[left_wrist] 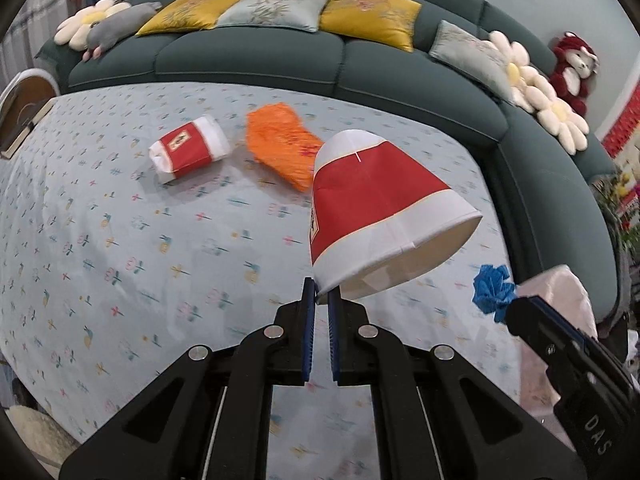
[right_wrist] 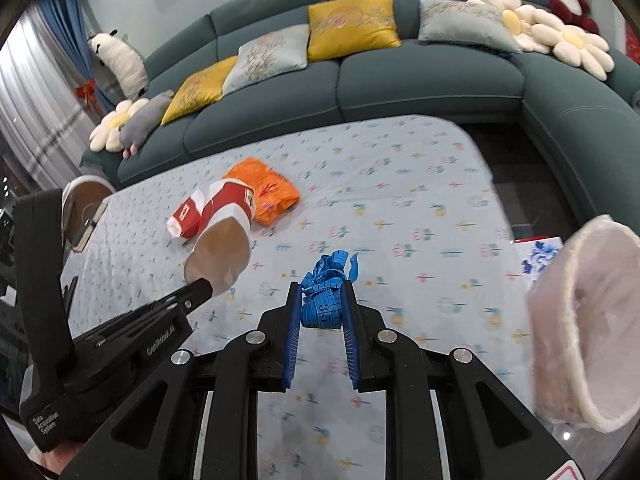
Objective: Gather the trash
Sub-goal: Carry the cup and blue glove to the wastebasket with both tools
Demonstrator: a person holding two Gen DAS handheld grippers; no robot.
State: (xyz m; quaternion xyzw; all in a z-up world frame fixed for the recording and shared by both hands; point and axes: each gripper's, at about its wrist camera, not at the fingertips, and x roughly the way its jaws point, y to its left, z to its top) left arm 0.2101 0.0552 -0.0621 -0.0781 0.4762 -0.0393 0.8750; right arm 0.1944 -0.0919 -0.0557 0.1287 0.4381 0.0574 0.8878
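My left gripper (left_wrist: 321, 294) is shut on the rim of a red and white paper cup (left_wrist: 380, 208) and holds it tilted above the table; the cup also shows in the right wrist view (right_wrist: 224, 240). My right gripper (right_wrist: 322, 296) is shut on a crumpled blue tape measure (right_wrist: 326, 288), seen too in the left wrist view (left_wrist: 492, 290). A crushed red and white cup (left_wrist: 188, 152) and an orange wrapper (left_wrist: 280, 140) lie on the table beyond.
The table has a pale blue flowered cloth (left_wrist: 120, 260). A pink lined bin (right_wrist: 588, 320) stands at the table's right side. A dark green sofa (left_wrist: 260, 52) with cushions curves round the far side. A round object (left_wrist: 24, 108) sits at the left edge.
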